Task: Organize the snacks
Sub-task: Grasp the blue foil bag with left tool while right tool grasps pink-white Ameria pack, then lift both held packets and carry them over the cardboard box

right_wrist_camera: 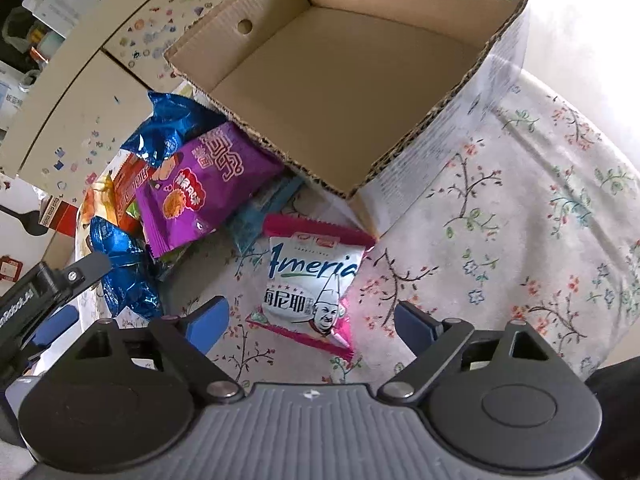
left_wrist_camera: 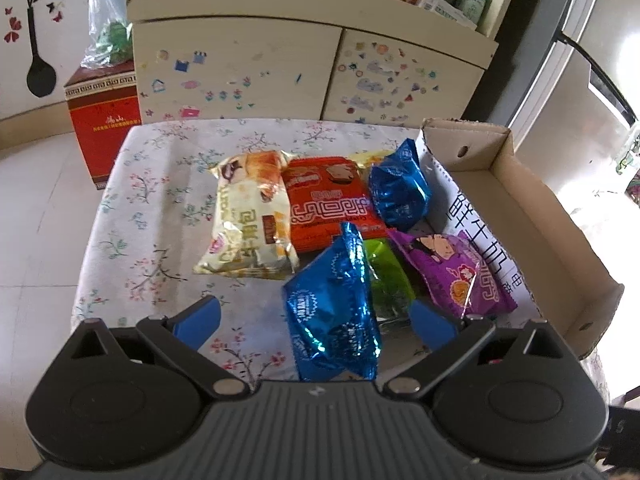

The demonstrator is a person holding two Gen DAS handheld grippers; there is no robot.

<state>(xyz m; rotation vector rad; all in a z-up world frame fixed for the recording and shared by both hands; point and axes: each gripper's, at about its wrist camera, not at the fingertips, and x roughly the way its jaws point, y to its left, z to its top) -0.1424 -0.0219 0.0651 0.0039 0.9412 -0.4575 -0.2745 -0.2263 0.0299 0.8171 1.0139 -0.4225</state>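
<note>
- The left gripper [left_wrist_camera: 316, 320] has its jaws spread wide, with a blue foil packet [left_wrist_camera: 334, 312] standing between the blue fingers [left_wrist_camera: 200, 320], neither pad visibly pressing on it
- The right gripper [right_wrist_camera: 312, 320] is spread too, its jaws either side of a pink-edged white packet [right_wrist_camera: 314, 288] that lies flat on the floral tablecloth [right_wrist_camera: 520, 240]; the pads stand clear of it
- Just beyond the blue foil packet, a green packet [left_wrist_camera: 390, 276] lies partly under a purple packet [left_wrist_camera: 456, 276], whose far edge leans against the side of the cardboard box [left_wrist_camera: 532, 216]
- Further on, a cream bread packet [left_wrist_camera: 250, 216] and an orange-red packet [left_wrist_camera: 332, 200] lie side by side, with a second blue packet [left_wrist_camera: 398, 192] next to them by the box's corner
- In the right wrist view the box [right_wrist_camera: 360, 80] shows a bare cardboard floor, nothing in it
- Behind the table stand a sticker-covered cabinet [left_wrist_camera: 248, 68] and a red carton [left_wrist_camera: 104, 120] on the floor
</note>
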